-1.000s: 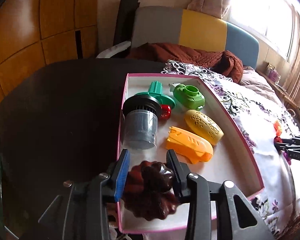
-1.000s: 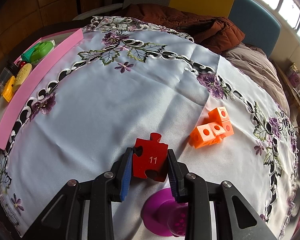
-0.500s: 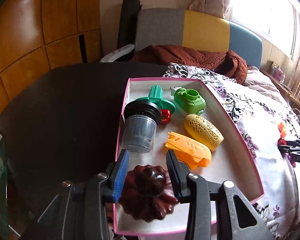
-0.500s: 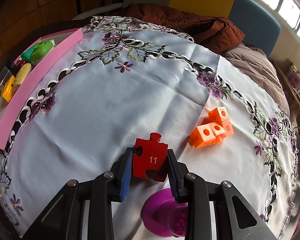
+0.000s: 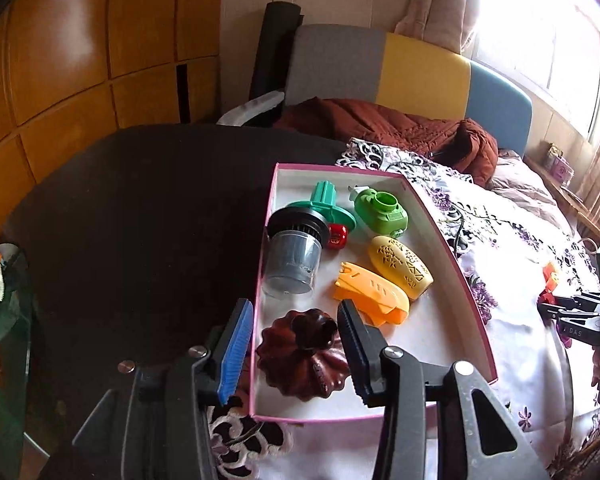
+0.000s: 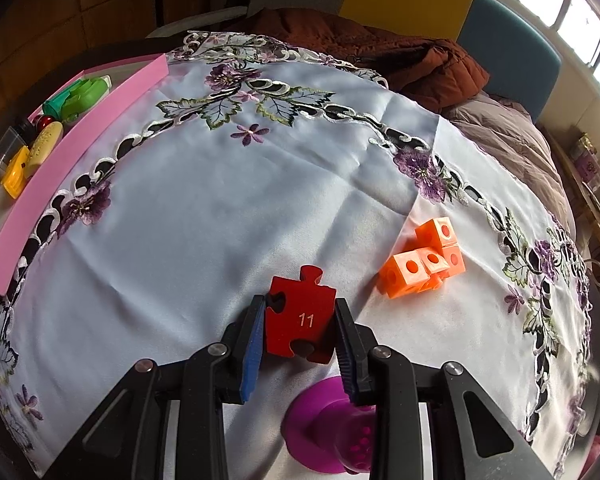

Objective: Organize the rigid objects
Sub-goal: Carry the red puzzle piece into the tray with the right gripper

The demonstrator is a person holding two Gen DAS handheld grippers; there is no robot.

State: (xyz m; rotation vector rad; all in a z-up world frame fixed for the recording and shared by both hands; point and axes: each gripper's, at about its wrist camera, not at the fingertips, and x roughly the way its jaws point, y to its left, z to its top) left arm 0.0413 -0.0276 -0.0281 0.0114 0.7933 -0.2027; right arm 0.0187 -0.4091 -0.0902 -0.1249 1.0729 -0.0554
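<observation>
The left tongs (image 5: pixel 296 344) are opening around the dark brown fluted mould (image 5: pixel 304 364) lying in the pink-rimmed tray (image 5: pixel 452 256). The right tongs (image 6: pixel 298 340) clamp the red "11" puzzle piece (image 6: pixel 300 316) over the embroidered cloth (image 6: pixel 220 208).

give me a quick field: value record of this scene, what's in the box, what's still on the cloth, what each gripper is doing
box: pink box at the cloth's edge
in box: brown mould, clear cup, green funnel, green pot, yellow case, orange case, small red piece
on cloth: orange cubes, purple piece
left gripper: fingers opening, apart from the mould, which sits in the box
right gripper: shut on red puzzle piece marked 11
cloth: white, floral embroidery
</observation>
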